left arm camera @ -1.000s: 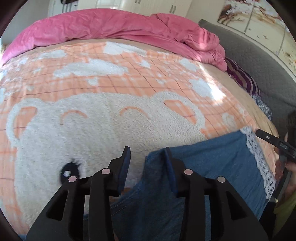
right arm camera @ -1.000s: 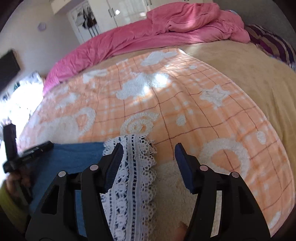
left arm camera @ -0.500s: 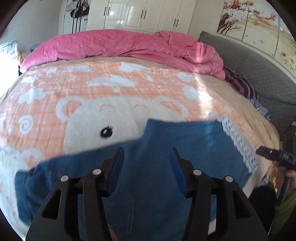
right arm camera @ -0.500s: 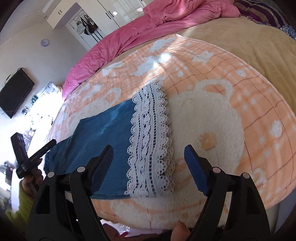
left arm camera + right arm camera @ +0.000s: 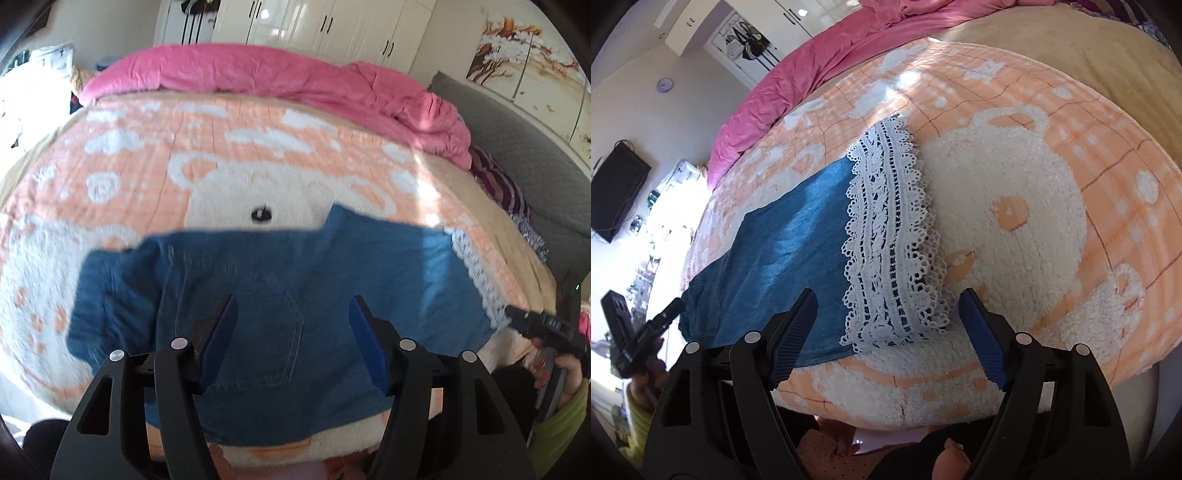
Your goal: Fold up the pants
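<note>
Blue denim pants (image 5: 288,280) with white lace cuffs (image 5: 476,273) lie flat near the front edge of the bed, folded lengthwise. My left gripper (image 5: 291,325) hovers above the seat with a back pocket showing; its jaws are opening and nothing is between them. In the right wrist view the pants (image 5: 783,251) stretch to the left and the lace cuffs (image 5: 890,236) lie in the middle. My right gripper (image 5: 886,332) stands open just in front of the cuffs, apart from them. Each gripper shows at the edge of the other's view, the right gripper (image 5: 535,325) and the left gripper (image 5: 639,332).
The pants rest on an orange and white bear blanket (image 5: 221,155) over the bed. A pink duvet (image 5: 280,77) is bunched along the far side. A grey headboard (image 5: 517,147) rises at the right, wardrobes (image 5: 314,26) stand behind, and a dark screen (image 5: 613,188) hangs at the left.
Both grippers let go of the pants, opened and drew back toward the bed's front edge. The pants now lie flat, with much more of them in view.
</note>
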### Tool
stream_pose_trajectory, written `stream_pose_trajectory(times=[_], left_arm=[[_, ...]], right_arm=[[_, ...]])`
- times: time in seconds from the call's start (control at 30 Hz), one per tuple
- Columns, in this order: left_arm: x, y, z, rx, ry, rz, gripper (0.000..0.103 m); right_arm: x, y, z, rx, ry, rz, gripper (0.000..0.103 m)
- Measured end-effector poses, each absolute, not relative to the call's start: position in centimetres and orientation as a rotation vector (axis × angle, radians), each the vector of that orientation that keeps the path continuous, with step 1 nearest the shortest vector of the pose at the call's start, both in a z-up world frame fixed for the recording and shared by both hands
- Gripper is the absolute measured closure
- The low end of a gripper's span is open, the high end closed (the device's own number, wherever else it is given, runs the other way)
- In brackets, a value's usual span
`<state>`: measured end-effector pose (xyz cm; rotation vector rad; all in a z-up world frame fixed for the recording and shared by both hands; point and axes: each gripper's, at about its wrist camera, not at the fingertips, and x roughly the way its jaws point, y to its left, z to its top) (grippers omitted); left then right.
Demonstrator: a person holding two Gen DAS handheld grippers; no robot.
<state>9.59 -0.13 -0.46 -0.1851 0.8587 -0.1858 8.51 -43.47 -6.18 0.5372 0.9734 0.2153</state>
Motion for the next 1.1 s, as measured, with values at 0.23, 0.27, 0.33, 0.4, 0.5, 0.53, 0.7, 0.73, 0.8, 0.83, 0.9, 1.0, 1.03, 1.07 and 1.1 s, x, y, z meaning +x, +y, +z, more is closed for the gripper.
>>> stream_pose_trajectory(times=[0.23, 0.27, 0.33, 0.4, 0.5, 0.53, 0.7, 0.73, 0.8, 0.83, 0.9, 1.0, 1.03, 1.07, 1.1], left_arm=[[10.2, 2.6, -3.7, -0.173, 0.888, -0.014, 0.042], [10.4, 3.2, -3.6, -0.19, 0.883, -0.005, 0.041], [10.5, 3.9, -3.4, -0.215, 0.884, 0.008, 0.039], [10.7, 4.1, -2.9, -0.224, 0.877, 0.011, 0.037], [11.4, 4.0, -2.4, -0.248, 0.85, -0.011, 0.029], [11.9, 4.2, -2.7, -0.259, 0.863, 0.003, 0.029], [12.6, 5.9, -4.5, -0.277, 0.887, 0.062, 0.038], [12.6, 6.1, -4.7, -0.281, 0.882, 0.061, 0.039], [12.5, 6.0, -5.0, -0.27, 0.878, 0.06, 0.039], [12.6, 5.9, -5.1, -0.259, 0.875, 0.062, 0.039], [12.5, 5.6, -5.2, -0.234, 0.87, 0.064, 0.039], [12.2, 5.2, -5.3, -0.198, 0.858, 0.062, 0.038], [12.0, 5.1, -5.1, -0.197, 0.854, 0.057, 0.036], [11.7, 5.0, -4.7, -0.202, 0.843, 0.045, 0.035], [11.3, 4.9, -4.2, -0.202, 0.836, 0.038, 0.032]], right_arm=[[8.5, -43.1, -6.9, 0.538, 0.996, 0.224, 0.041], [8.5, -43.3, -7.1, 0.55, 0.997, 0.221, 0.043], [8.5, -43.7, -7.2, 0.554, 0.995, 0.184, 0.047], [8.7, -43.0, -7.1, 0.508, 1.003, 0.182, 0.046], [9.0, -42.1, -7.0, 0.428, 1.002, 0.178, 0.068], [8.8, -42.3, -6.9, 0.438, 0.993, 0.193, 0.084], [7.7, -43.3, -5.9, 0.408, 0.948, 0.187, 0.086], [7.5, -43.4, -5.9, 0.381, 0.959, 0.155, 0.086], [7.7, -43.0, -6.4, 0.344, 0.999, 0.139, 0.085], [7.9, -42.7, -6.6, 0.318, 1.016, 0.122, 0.084], [7.9, -41.8, -6.4, 0.253, 1.022, 0.099, 0.079], [7.6, -41.9, -6.4, 0.257, 1.019, 0.081, 0.066], [7.2, -42.4, -6.2, 0.276, 1.009, 0.075, 0.058], [6.8, -42.7, -6.0, 0.286, 0.996, 0.064, 0.051], [6.2, -43.2, -5.7, 0.298, 0.976, 0.049, 0.049]])
